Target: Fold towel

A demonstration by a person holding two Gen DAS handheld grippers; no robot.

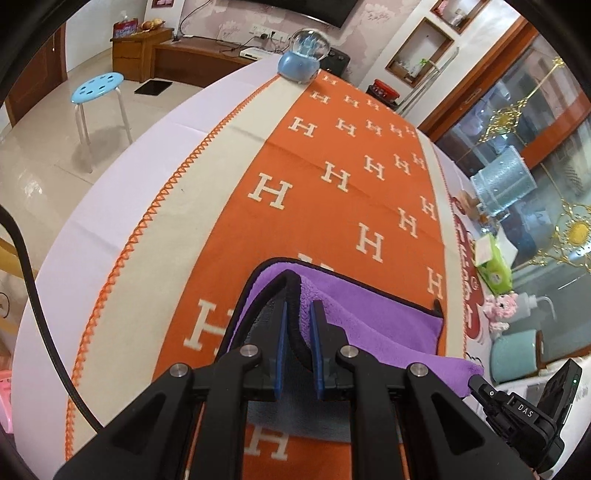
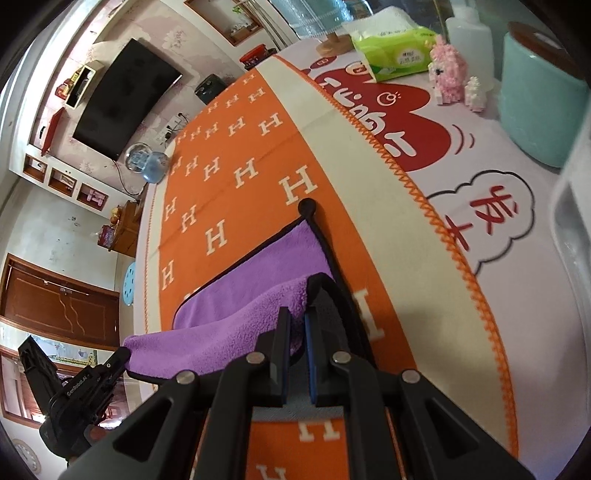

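A purple towel (image 1: 369, 314) with a black hem and grey underside lies on the orange H-patterned blanket (image 1: 325, 192). My left gripper (image 1: 300, 308) is shut on the towel's near left corner, hem between the blue pads, lifted off the blanket. My right gripper (image 2: 297, 314) is shut on the near right corner of the towel (image 2: 258, 280), also lifted. The near edge sags between both grippers; the far part lies flat. Each gripper shows in the other's view, the right one (image 1: 517, 410) and the left one (image 2: 81, 391).
A blue snow globe (image 1: 304, 59) stands at the blanket's far end. On the right side of the table are a green tissue pack (image 2: 391, 51), a pink plush toy (image 2: 448, 74), a teal canister (image 2: 543, 96) and a white bottle (image 2: 469, 33). A blue stool (image 1: 98, 86) stands on the floor at left.
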